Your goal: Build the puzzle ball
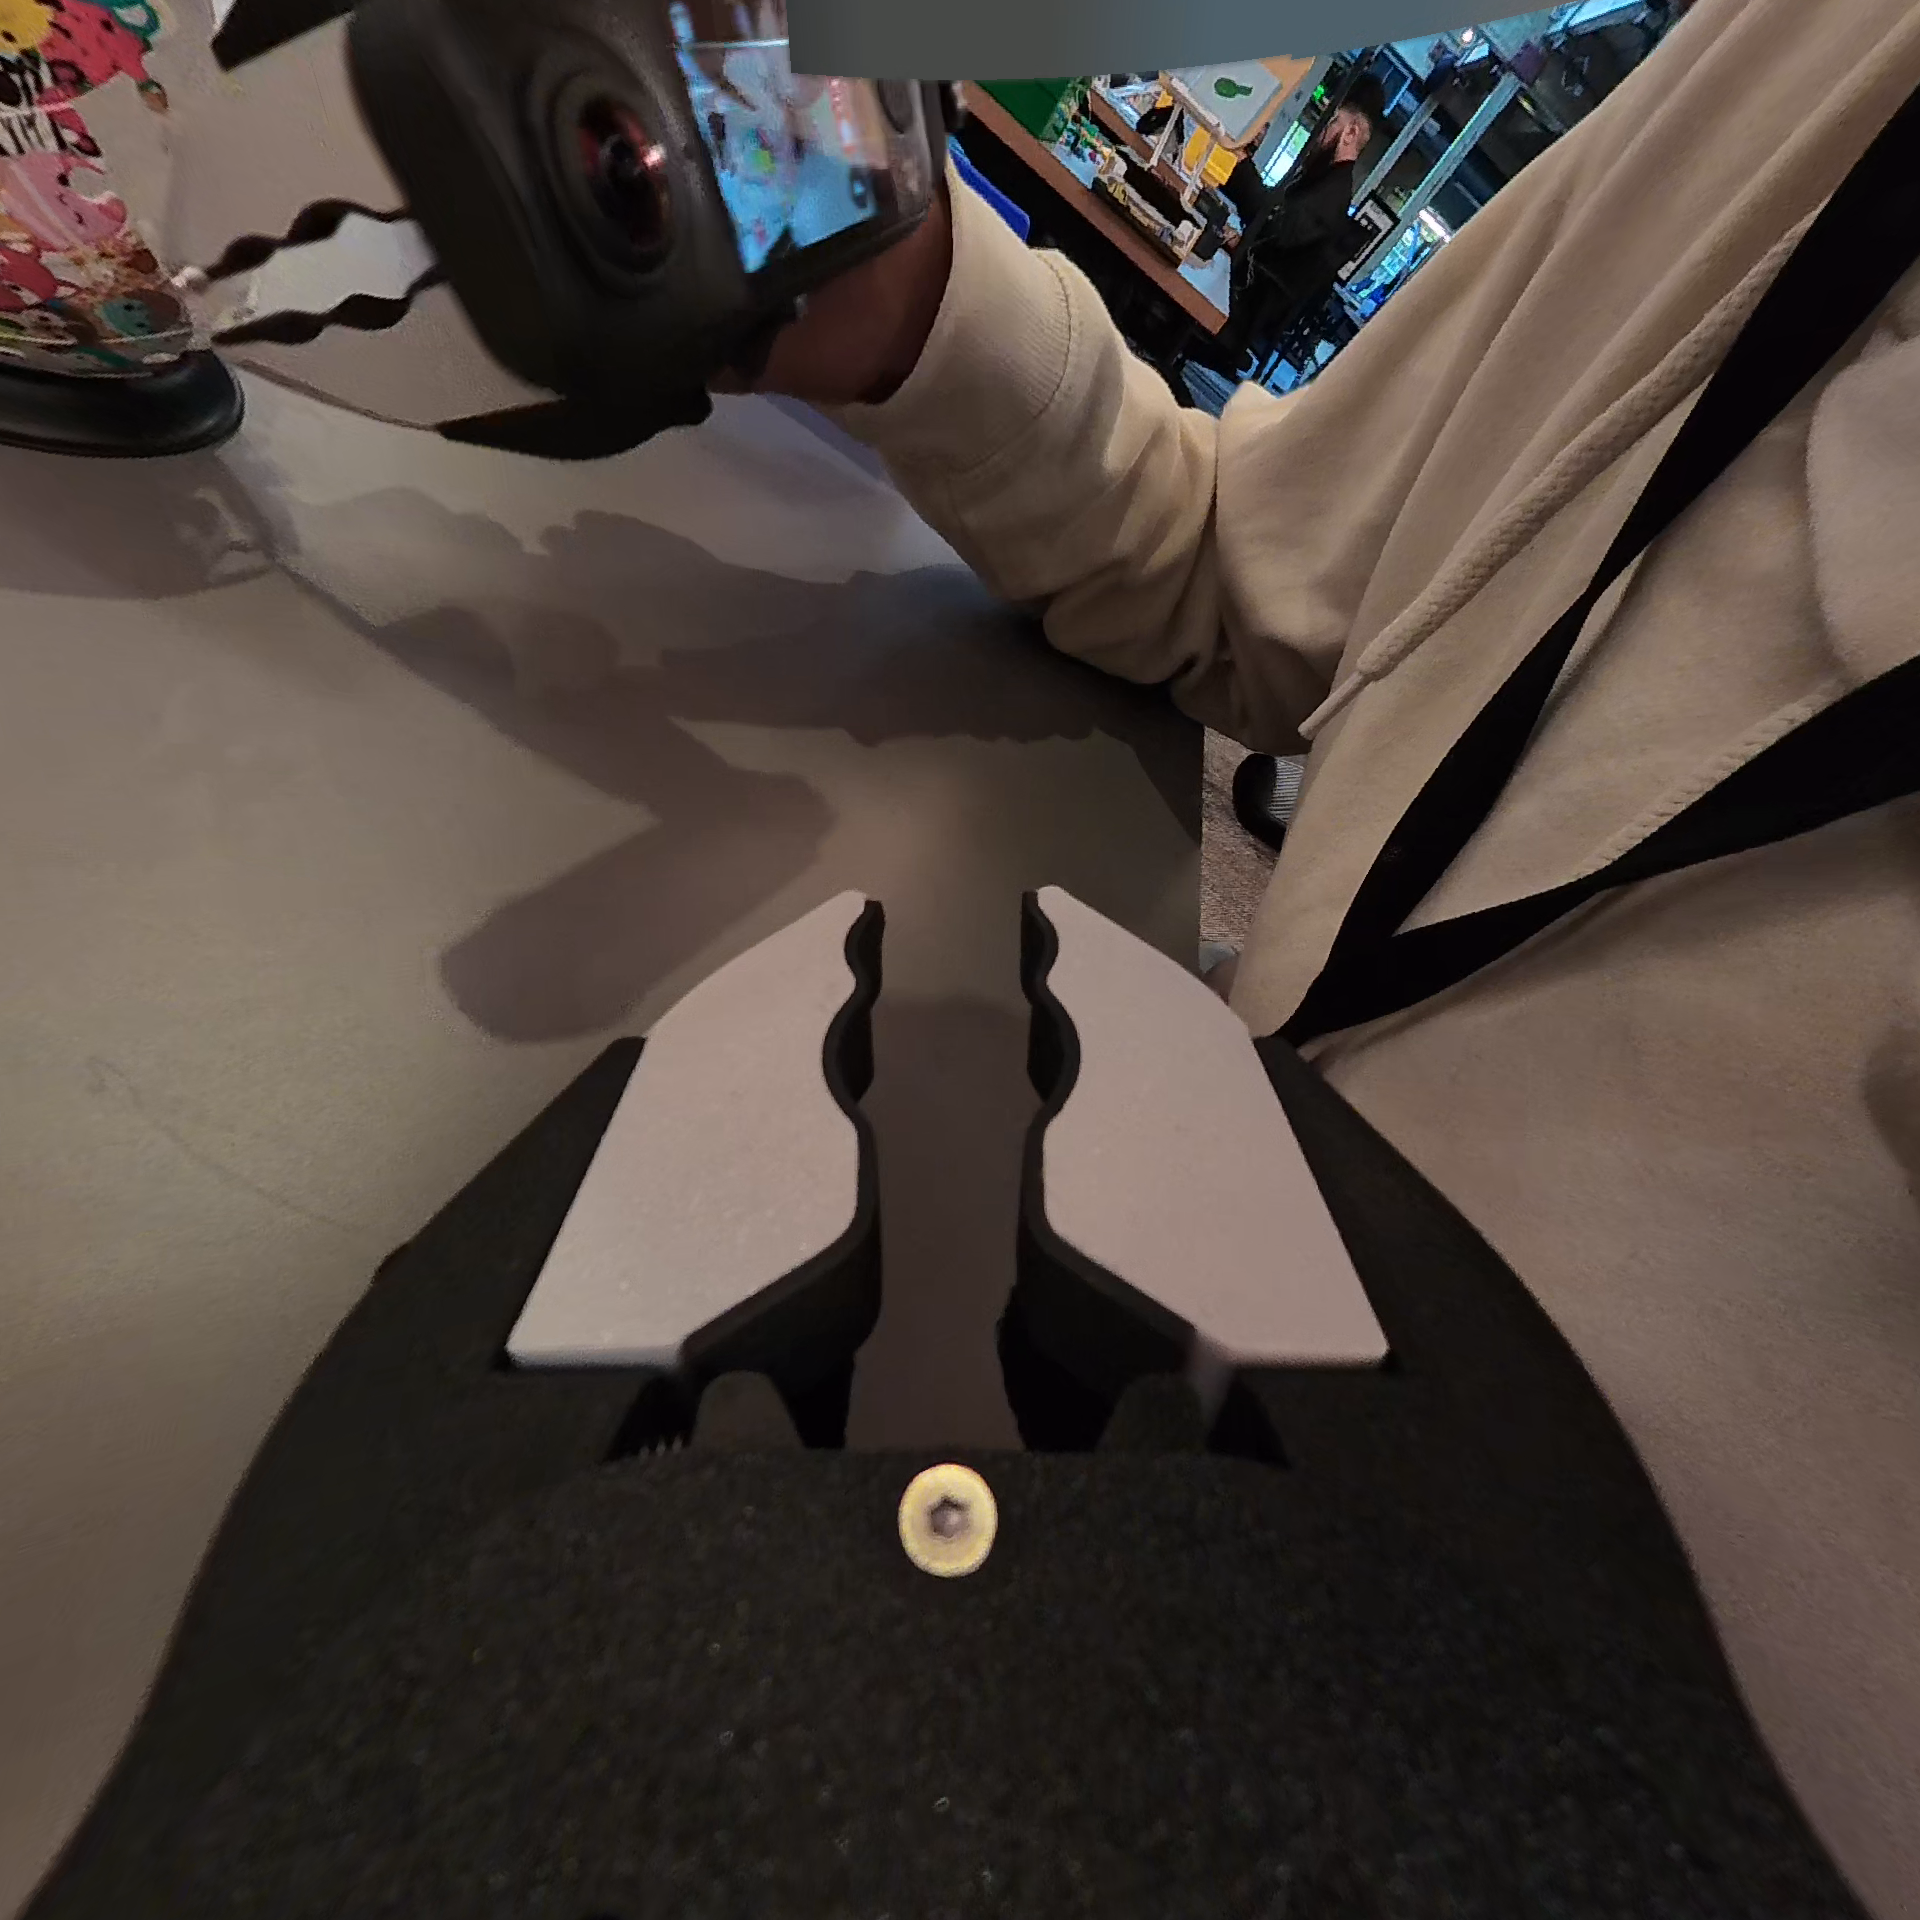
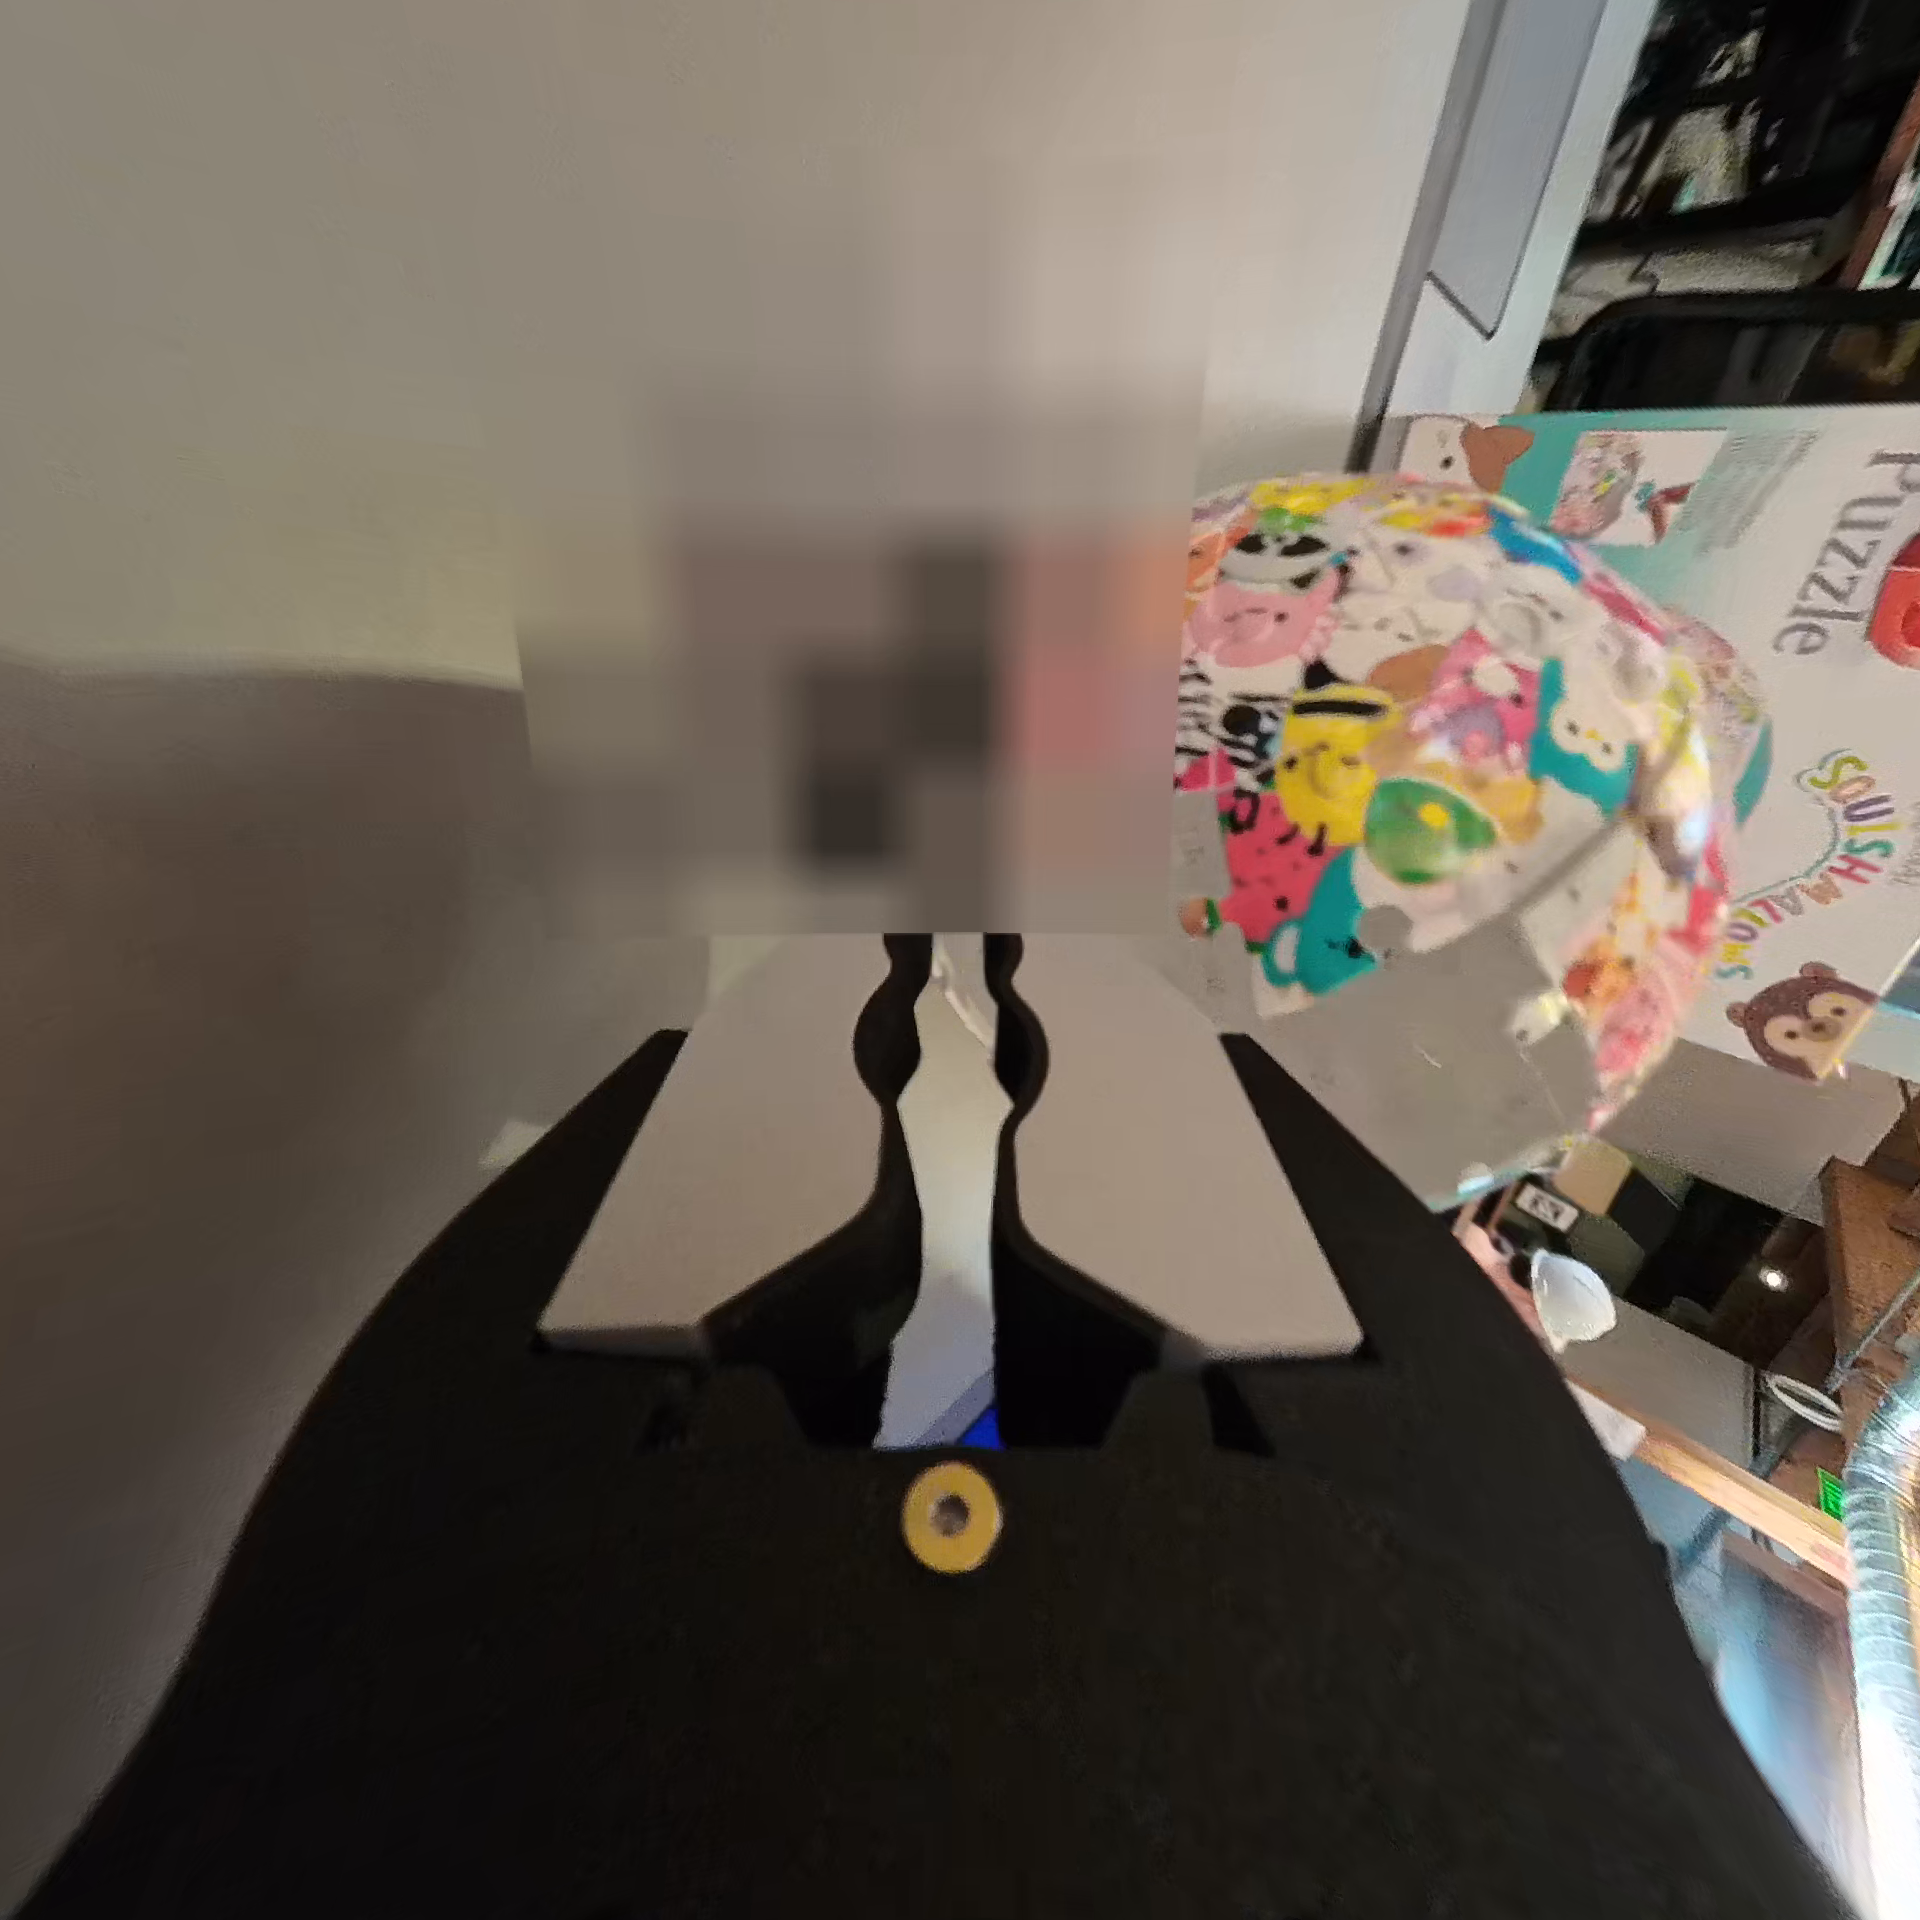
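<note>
The puzzle ball [image 2: 1455,727] is a clear sphere partly covered with colourful cartoon pieces; its lower part is bare and see-through. In the left wrist view the ball [image 1: 62,208] sits on a black stand [image 1: 114,405] at the far left of the grey table [image 1: 312,935]. My right gripper [image 1: 208,304] points at the ball, its tips close beside it, jaws a small gap apart. In its own view the right gripper [image 2: 951,948] shows a narrow gap, its tips hidden by a blurred patch. My left gripper [image 1: 953,914] is open and empty, low over the table.
A person's cream sleeve [image 1: 1091,468] rests on the table behind the right gripper, with the torso and black straps at right. The table edge [image 1: 1202,831] runs just right of the left gripper. The puzzle box [image 2: 1818,623] stands behind the ball. Cluttered shelves lie beyond. One gripper's finger ends stand about 25 centimeters off the other's.
</note>
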The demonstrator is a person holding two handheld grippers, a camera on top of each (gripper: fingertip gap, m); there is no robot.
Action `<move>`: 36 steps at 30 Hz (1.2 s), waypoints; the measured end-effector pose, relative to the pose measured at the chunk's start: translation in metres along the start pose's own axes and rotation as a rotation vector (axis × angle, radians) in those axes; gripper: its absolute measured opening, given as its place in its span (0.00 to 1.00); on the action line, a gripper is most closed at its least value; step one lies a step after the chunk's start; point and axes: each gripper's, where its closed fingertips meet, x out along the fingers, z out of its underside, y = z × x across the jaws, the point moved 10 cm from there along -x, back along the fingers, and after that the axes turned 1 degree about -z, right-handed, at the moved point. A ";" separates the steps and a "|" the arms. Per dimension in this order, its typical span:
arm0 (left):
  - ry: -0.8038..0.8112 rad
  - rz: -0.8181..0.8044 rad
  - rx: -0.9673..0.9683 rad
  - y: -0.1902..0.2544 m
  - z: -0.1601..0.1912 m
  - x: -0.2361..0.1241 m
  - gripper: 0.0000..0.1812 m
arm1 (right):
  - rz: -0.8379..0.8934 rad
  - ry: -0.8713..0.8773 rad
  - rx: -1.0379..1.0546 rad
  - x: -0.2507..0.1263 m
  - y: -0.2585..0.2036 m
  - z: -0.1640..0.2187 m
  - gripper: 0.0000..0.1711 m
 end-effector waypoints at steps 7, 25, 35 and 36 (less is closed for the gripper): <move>0.007 -0.008 0.005 0.000 0.000 -0.002 0.14 | -0.094 0.201 0.171 0.013 0.006 0.027 0.13; -0.004 -0.009 0.008 -0.001 0.001 -0.001 0.14 | -0.163 0.189 0.164 0.031 0.009 0.023 0.04; 0.001 -0.012 0.005 -0.002 0.001 -0.001 0.14 | -0.107 0.218 0.117 0.025 0.010 0.022 0.02; 0.001 -0.010 0.005 -0.002 0.001 -0.001 0.14 | -0.116 0.227 0.123 0.025 0.010 0.021 0.09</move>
